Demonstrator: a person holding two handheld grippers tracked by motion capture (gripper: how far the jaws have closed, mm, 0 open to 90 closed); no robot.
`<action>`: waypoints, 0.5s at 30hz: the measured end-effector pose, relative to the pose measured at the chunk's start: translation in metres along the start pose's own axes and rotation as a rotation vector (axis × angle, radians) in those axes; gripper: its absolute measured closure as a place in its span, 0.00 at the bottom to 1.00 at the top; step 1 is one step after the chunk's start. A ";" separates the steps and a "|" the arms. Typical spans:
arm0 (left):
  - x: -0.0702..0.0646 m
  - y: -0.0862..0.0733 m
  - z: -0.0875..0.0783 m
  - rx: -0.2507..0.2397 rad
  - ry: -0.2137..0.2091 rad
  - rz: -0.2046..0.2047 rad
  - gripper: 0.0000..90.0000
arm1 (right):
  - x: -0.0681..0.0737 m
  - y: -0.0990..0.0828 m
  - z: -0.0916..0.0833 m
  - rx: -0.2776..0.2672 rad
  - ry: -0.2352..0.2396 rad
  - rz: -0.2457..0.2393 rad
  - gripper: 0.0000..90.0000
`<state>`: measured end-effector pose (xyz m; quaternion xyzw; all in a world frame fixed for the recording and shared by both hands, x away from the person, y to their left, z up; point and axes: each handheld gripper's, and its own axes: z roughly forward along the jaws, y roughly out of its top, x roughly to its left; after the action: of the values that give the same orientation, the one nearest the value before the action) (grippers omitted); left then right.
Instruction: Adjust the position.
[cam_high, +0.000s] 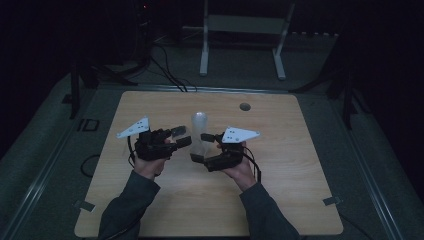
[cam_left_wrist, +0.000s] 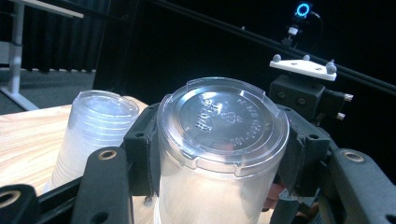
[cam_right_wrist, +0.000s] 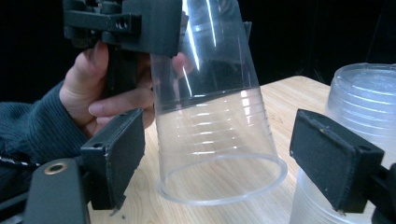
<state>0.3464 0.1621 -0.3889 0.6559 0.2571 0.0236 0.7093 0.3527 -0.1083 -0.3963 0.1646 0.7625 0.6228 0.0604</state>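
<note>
Near the middle of the wooden table (cam_high: 280, 200), just in front of the stack of cups (cam_high: 199, 122), a single clear plastic cup (cam_right_wrist: 212, 121) hangs upside down between the two grippers. Its closed bottom end is pinched by the left gripper (cam_left_wrist: 219, 140), whose black jaws press on both sides of the cup just under its embossed base. In the right gripper view the cup's open rim points down toward the table, seemingly a little above the wood, though the dim light makes that hard to judge. The right gripper (cam_right_wrist: 219, 158) is spread wide around the rim end of the cup: one pad stands off to each side of it, with clear air between pad and plastic, so it grips nothing. The stack of cups, also upside down, stands on the table just beside the held cup, on the side away from the person. The left hand (cam_right_wrist: 105, 93) shows behind the cup in the right gripper view.
</note>
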 end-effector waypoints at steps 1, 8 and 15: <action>0.000 0.000 0.000 -0.002 -0.002 -0.003 0.46 | 0.000 0.000 0.000 -0.004 0.003 0.003 0.20; 0.001 -0.001 0.002 -0.024 -0.020 -0.020 0.46 | 0.000 -0.002 0.003 0.002 0.007 0.004 0.20; 0.002 -0.003 0.003 -0.023 -0.026 -0.031 0.46 | 0.000 -0.001 0.004 0.006 0.004 -0.002 0.21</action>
<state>0.3489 0.1594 -0.3924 0.6438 0.2579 0.0070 0.7204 0.3536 -0.1046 -0.3984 0.1629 0.7647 0.6207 0.0589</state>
